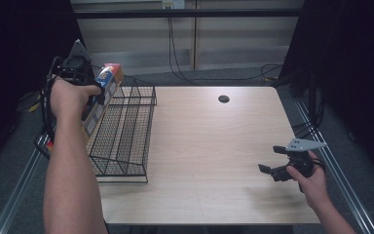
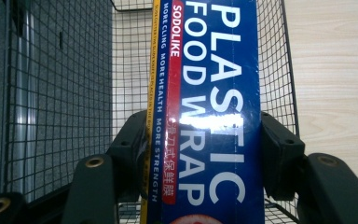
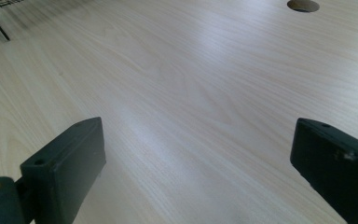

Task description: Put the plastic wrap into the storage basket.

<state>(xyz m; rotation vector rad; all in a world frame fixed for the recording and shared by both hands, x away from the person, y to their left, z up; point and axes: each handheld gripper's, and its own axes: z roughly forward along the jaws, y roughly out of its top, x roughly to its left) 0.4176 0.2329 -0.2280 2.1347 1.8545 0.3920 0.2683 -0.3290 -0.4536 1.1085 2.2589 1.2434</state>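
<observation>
Left gripper view, plastic wrap box lettering; wire rack

Pale wooden table on grey floor, dark curtains flanking.

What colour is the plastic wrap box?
Dark blue box with white letters, clearest in the left gripper view.

This looks like a lab or test bench: a pale wooden table with a cable hole, metal rails along its sides, black curtains around, and loose cables hanging behind.
</observation>
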